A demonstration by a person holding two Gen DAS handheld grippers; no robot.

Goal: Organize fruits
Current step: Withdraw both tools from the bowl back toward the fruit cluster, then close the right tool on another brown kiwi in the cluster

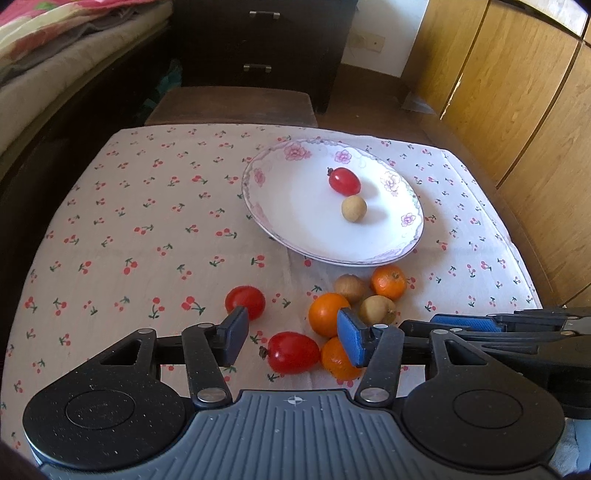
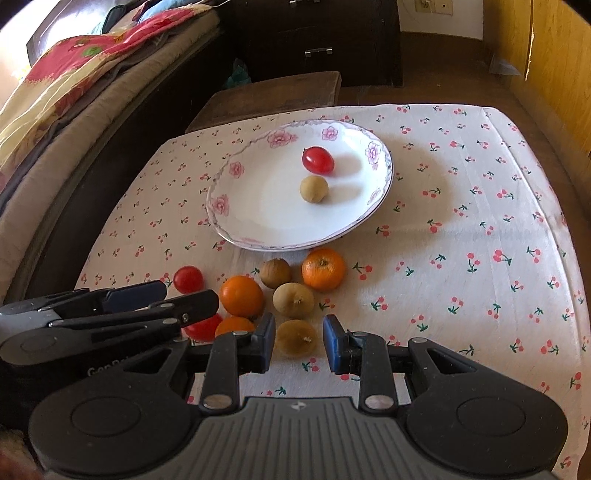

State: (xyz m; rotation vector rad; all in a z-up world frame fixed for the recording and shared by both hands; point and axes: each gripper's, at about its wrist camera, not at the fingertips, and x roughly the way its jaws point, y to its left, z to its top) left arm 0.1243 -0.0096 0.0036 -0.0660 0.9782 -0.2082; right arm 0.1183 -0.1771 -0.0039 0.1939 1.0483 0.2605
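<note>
Each wrist camera sits close behind its own gripper, tilted steeply down past the fingers at the table, and both views share the plate ahead and the loose fruits nearer.

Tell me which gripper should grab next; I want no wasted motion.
Right, probably: the right gripper closely flanks a longan, while the left gripper straddles a tomato with wide slack.

floor: brown, seen beyond the claw, sunlit in patches.
bed: far left of the claw, piled with a floral quilt.
drawers: dark cabinet straight ahead, metal handles.
wardrobe: yellow-brown wooden panels to the right.
stool: dark wood, just past the table.
</note>
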